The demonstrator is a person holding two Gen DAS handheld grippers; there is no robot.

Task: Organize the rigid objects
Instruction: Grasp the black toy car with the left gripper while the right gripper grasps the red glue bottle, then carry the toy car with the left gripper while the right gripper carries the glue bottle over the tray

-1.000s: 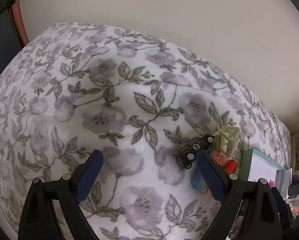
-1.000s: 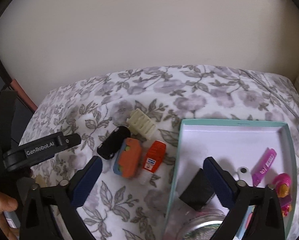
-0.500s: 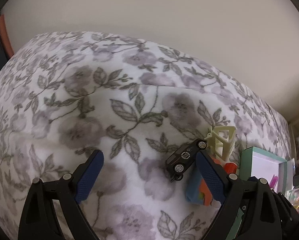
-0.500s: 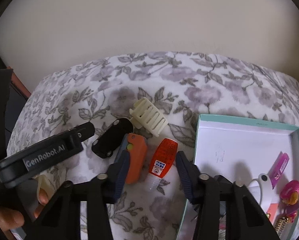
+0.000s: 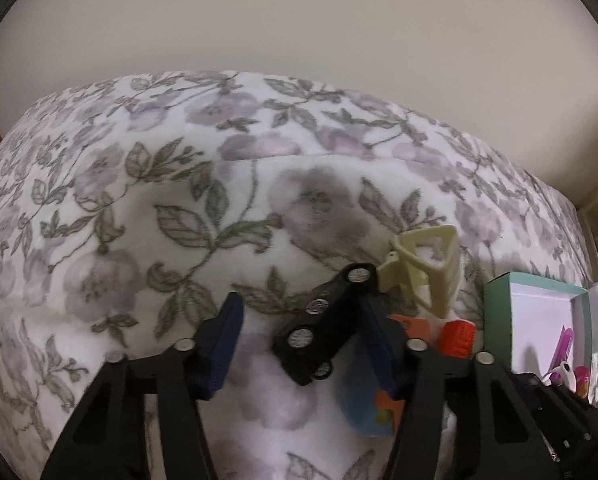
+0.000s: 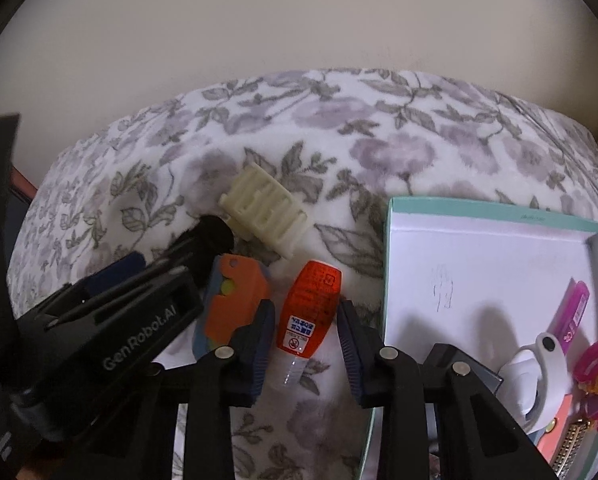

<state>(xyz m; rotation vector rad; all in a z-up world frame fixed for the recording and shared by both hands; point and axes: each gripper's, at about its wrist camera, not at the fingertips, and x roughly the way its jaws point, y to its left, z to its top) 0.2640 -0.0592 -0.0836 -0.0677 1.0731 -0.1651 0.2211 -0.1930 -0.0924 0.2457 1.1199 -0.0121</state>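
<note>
Left gripper [image 5: 299,344]: jaws have just been closing; now straddles the small black toy car [image 5: 323,328], formerly ahead of it.
Right gripper [image 6: 305,344]: jaws have just been closing; now flanks the orange translucent plastic bottle [image 6: 309,312], having left the teal cardboard box [image 6: 499,216].

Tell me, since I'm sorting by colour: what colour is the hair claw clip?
Cream, a pale yellowish white: the hair claw clip shows best in the right wrist view.

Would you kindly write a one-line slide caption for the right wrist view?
Right gripper, just closing, straddles an orange bottle on the floral blanket, beside the teal box.
</note>
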